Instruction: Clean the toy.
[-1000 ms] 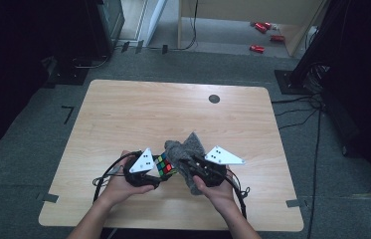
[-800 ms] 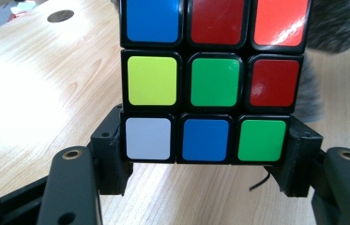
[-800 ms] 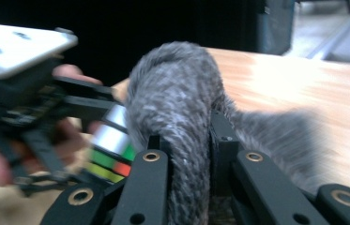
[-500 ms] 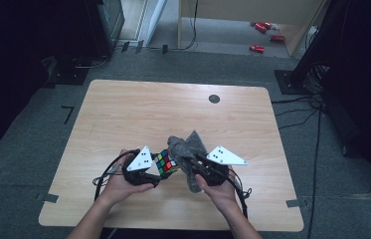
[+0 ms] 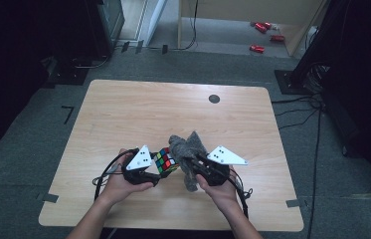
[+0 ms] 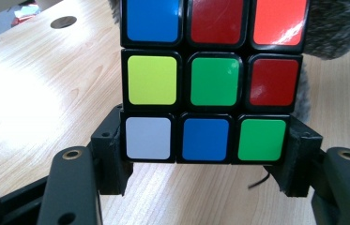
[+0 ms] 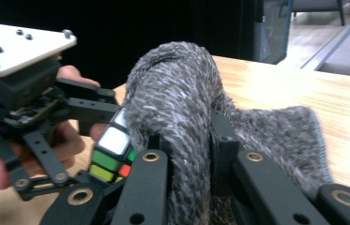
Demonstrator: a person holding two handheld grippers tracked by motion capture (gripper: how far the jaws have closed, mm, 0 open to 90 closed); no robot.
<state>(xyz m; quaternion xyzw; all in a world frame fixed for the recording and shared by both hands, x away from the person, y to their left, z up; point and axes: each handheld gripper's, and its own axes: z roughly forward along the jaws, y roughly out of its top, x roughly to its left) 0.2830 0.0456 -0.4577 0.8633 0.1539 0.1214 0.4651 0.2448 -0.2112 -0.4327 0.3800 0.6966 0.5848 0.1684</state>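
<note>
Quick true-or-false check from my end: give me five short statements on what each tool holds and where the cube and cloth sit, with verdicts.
1. The left tool is clamped on the puzzle cube. True.
2. The right tool stands open with nothing in it. False: it is shut on the grey cloth.
3. The cloth lies flat at the far edge of the table. False: it is bunched up and held at the near side, right by the cube.
4. In the left tool's view, the centre square of the cube face is green. True.
5. The cube rests on the table with no tool on it. False: the left tool holds it by its bottom row of squares.
</note>
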